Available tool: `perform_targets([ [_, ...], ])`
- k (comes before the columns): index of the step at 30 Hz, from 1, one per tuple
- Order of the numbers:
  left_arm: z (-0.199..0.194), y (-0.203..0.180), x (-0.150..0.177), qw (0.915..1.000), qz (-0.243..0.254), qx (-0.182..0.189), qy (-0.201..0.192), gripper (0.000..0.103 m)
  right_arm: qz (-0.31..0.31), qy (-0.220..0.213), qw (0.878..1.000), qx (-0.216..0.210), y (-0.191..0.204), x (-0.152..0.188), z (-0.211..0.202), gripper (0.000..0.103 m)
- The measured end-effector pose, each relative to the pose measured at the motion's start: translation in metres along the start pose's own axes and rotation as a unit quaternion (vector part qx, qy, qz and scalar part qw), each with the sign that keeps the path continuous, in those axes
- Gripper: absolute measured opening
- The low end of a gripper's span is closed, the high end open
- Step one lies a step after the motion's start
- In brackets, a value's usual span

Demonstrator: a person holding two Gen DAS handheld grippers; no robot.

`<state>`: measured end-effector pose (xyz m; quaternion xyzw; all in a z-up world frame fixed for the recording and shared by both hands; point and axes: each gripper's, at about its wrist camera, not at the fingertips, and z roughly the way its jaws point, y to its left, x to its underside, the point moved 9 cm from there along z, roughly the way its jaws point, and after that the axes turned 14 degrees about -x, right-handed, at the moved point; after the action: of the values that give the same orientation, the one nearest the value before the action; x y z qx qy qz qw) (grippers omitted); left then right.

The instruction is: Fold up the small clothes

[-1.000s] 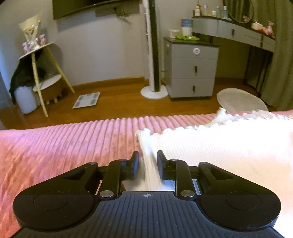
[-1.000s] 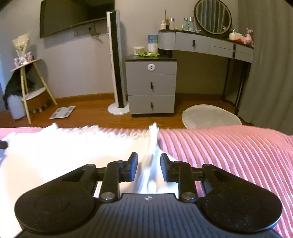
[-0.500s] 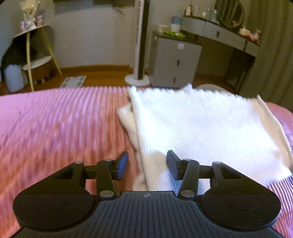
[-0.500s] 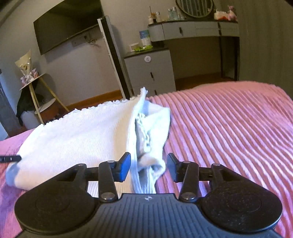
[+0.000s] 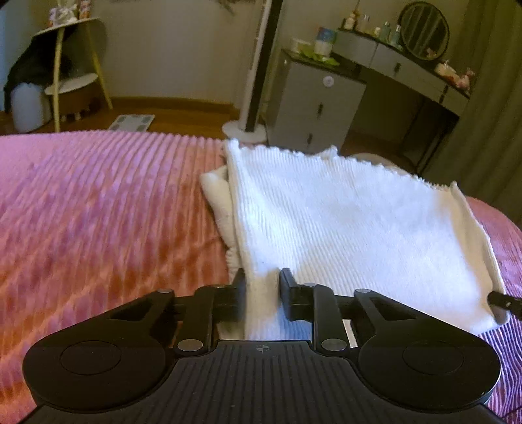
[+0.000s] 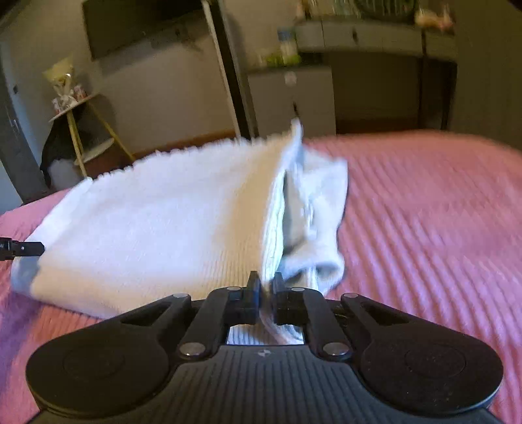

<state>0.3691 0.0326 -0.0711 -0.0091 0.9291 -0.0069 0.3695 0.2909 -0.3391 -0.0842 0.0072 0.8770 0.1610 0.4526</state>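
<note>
A white ribbed knit garment [image 5: 342,208] lies folded on the pink ribbed bedspread [image 5: 98,212]. My left gripper [image 5: 261,277] is closed on the garment's near left corner, with cloth bunched between its fingers. My right gripper [image 6: 266,282] is shut on the garment's [image 6: 163,208] near right corner, where a folded-under sleeve layer [image 6: 319,208] shows beside it. The right gripper's tip [image 5: 504,301] shows at the far right of the left wrist view; the left gripper's tip [image 6: 23,249] shows at the left edge of the right wrist view.
Beyond the bed's far edge are a wooden floor, a grey drawer cabinet [image 5: 313,101], a tower fan [image 5: 257,65], a vanity desk with a round mirror [image 5: 424,29], a wooden tripod stand [image 5: 71,65] and a bathroom scale [image 5: 132,122].
Both grippers opened and dropped the folded-over edge half a second ago, then closed again on the near corners. The garment now lies folded flat; the right view is blurred by motion.
</note>
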Motion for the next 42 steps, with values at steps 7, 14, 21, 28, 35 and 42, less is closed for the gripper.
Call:
perform_targets([
  [7, 0.011, 0.012, 0.004, 0.9997, -0.022, -0.007, 0.005, 0.016, 0.025, 0.015, 0.999, 0.027, -0.027, 0.009, 0.006, 0.008],
  [14, 0.004, 0.021, -0.002, 0.9997, -0.025, 0.006, -0.001, 0.040, 0.032, -0.024, 0.999, 0.025, -0.029, -0.005, -0.010, 0.034],
  [21, 0.011, 0.032, -0.013, 0.9968, -0.078, 0.016, 0.004, 0.056, 0.039, -0.054, 0.998, 0.021, -0.024, -0.021, -0.018, 0.034],
  [28, 0.039, 0.024, -0.004, 0.9925, -0.100, 0.049, 0.050, 0.066, -0.030, -0.048, 0.998, -0.009, 0.024, -0.018, 0.000, 0.023],
  [35, 0.039, 0.015, -0.011, 0.9913, -0.101, 0.069, 0.049, 0.048, -0.037, -0.033, 0.999, 0.005, 0.026, -0.018, 0.022, 0.019],
  [42, 0.033, 0.014, -0.018, 0.9943, -0.090, 0.048, 0.032, 0.052, -0.043, -0.043, 0.998, 0.036, 0.004, -0.050, 0.038, 0.020],
])
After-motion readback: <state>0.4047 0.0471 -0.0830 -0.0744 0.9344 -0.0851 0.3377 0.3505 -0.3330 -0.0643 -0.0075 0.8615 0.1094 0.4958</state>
